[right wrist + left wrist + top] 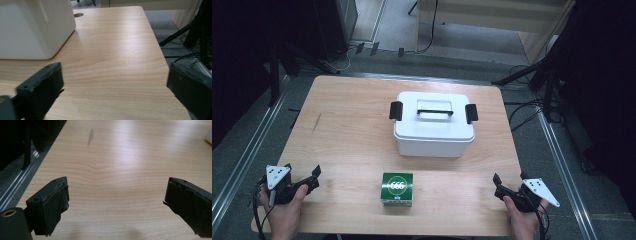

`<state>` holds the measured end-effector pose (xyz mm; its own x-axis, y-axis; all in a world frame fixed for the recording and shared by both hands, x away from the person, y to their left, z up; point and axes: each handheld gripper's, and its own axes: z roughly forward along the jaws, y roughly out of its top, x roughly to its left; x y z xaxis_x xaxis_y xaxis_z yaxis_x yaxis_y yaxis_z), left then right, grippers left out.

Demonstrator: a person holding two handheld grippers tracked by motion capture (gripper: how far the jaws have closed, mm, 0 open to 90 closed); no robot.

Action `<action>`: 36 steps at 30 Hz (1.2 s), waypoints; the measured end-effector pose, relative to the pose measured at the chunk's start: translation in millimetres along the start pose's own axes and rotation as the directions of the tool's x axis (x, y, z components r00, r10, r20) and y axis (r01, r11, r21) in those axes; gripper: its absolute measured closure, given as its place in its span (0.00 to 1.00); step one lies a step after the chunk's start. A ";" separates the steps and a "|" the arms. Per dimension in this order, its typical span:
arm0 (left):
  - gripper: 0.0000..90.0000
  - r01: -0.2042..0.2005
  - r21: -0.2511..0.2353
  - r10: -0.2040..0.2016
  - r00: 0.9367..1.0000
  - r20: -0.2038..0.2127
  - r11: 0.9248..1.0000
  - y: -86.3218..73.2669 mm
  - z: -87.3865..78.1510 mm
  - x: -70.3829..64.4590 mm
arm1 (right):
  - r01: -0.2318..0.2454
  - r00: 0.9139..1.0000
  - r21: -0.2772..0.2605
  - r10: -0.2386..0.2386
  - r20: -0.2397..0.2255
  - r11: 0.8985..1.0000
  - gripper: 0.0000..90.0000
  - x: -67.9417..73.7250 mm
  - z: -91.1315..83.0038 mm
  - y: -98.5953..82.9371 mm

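Currently both my grippers rest at the near table [342, 115] corners: left gripper [309, 181] spread wide and empty, right gripper [501, 186] likewise. Small green carton [397, 188] sits near the front edge, between them; likely light, stiff, crushable, so best pinched across opposite side faces. White lidded storage box [433, 125] behind it: lid on, black latches down, contents hidden.

We are seeing a tub [434, 131] sitting mid-table [347, 130], a small box [397, 189] lying before it near the front edge.
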<state>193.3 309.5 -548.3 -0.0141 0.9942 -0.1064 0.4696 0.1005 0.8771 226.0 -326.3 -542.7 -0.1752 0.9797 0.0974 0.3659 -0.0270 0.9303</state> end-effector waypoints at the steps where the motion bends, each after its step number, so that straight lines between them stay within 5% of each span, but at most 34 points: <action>1: 0.06 -0.004 0.011 0.004 1.000 0.017 1.000 0.4 0.4 -0.3 | 0.007 1.000 0.002 -0.007 0.000 1.000 0.09 0.8 -0.2 0.1; 3: 0.08 -0.022 0.030 0.021 0.999 0.036 0.999 1.2 2.5 -2.2 | 0.020 1.000 0.004 -0.020 0.006 1.000 0.18 3.1 0.3 1.0; 7: 0.23 -0.050 0.049 0.052 0.998 -0.033 0.998 5.2 4.5 -12.4 | 0.032 0.999 0.040 -0.031 -0.019 0.999 0.37 6.9 4.0 3.4; 11: 0.38 -0.062 0.046 0.062 0.998 0.015 0.997 13.6 7.3 -25.0 | 0.044 0.999 0.071 -0.045 0.020 0.997 0.59 15.2 10.2 10.9; 16: 0.59 -0.076 0.091 0.066 0.992 0.107 0.993 27.0 16.4 -38.0 | 0.051 0.998 0.060 -0.049 -0.039 0.997 0.83 24.1 15.5 24.9; 19: 0.76 -0.071 0.112 0.048 0.980 0.194 0.991 36.3 24.3 -46.6 | 0.083 0.991 0.095 -0.073 -0.110 0.992 0.93 27.4 23.7 32.7; 24: 0.85 -0.108 0.125 0.074 0.966 0.249 0.986 53.6 37.3 -74.4 | 0.072 0.978 0.131 -0.044 -0.205 0.989 1.00 31.0 38.0 47.5; 30: 0.93 -0.190 0.124 0.145 0.942 0.302 0.974 72.6 54.3 -107.3 | 0.078 0.975 0.148 -0.044 -0.219 0.986 1.00 37.2 55.2 62.8; 34: 0.99 -0.203 0.125 0.153 0.933 0.326 0.971 78.6 63.1 -119.9 | 0.105 0.969 0.166 -0.064 -0.238 0.981 1.00 42.1 66.6 68.2; 36: 1.00 -0.240 0.142 0.175 0.914 0.367 0.960 81.5 71.8 -133.7 | 0.116 0.968 0.174 -0.072 -0.242 0.978 1.00 44.9 72.0 69.5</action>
<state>296.8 182.1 -496.1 0.3927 0.9123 -0.1158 0.5799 -0.1479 0.8012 309.4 -269.9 -499.1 -0.4173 0.9017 0.1131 0.4965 0.1220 0.8594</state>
